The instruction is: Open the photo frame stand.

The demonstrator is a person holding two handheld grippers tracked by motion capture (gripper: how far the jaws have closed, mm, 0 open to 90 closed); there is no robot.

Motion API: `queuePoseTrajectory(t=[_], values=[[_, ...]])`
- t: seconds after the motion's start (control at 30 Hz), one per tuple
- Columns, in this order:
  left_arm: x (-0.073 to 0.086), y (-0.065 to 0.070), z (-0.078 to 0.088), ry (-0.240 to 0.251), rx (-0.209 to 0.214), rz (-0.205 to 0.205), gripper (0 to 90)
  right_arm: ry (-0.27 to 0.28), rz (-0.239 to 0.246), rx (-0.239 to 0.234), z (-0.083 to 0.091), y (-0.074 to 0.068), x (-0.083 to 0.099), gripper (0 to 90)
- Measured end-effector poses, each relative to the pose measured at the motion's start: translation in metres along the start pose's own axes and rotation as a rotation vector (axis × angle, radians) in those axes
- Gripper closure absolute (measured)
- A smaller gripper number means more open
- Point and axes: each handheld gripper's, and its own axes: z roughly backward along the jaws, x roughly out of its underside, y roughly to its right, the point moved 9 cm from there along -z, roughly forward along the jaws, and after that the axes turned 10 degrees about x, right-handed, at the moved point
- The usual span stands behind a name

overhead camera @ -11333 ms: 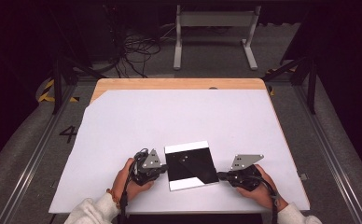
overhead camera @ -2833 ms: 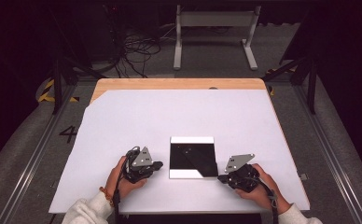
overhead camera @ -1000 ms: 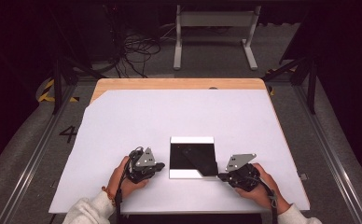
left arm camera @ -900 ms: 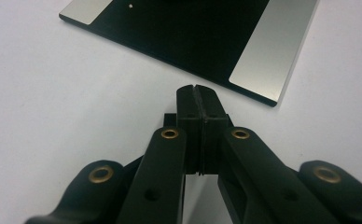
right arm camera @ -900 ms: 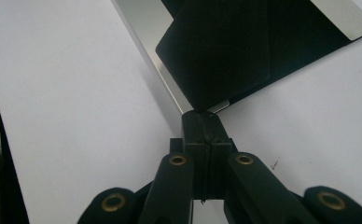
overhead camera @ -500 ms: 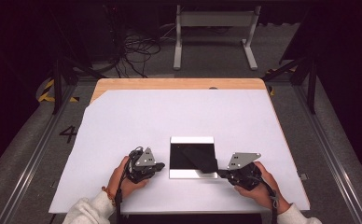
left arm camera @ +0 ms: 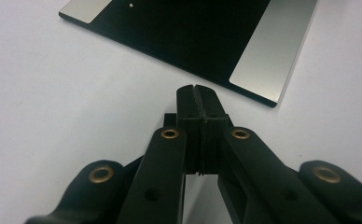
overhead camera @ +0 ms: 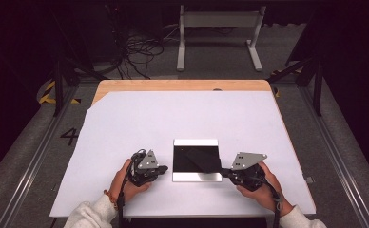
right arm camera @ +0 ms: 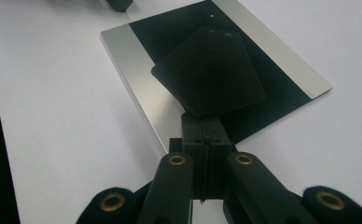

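Right gripper [right arm camera: 201, 122]: fingers are pinching the black flap [right arm camera: 209, 70] by its edge.
Left gripper [left arm camera: 198, 93]: fingers closed, holding nothing.
Risk: I am thinking the flap slips out, or the plate [right arm camera: 128, 65] slides on the worktop [overhead camera: 125, 118].

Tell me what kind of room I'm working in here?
Likely a lab or recording workshop, not a home: a wooden table covered by a white sheet, tangled black cables on a grey carpeted floor, and a white metal stand frame behind.

Open white table [overhead camera: 140, 118] all around the flat black plate [overhead camera: 197, 159].
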Motion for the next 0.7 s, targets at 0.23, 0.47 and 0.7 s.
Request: queuePoseTrajectory(t=[0.23, 0.47, 0.7], values=[[0.000, 0.000, 0.000, 0.003, 0.005, 0.005, 89.5, 0.045, -0.013, 0.013, 0.001, 0.002, -0.009, 90.0], [0.000, 0.000, 0.000, 0.004, 0.005, 0.005, 89.5, 0.078, -0.024, 0.028, 0.002, 0.004, -0.018, 90.0], [0.000, 0.000, 0.000, 0.004, 0.003, 0.008, 89.5, 0.095, -0.027, 0.042, 0.001, 0.005, -0.025, 90.0]])
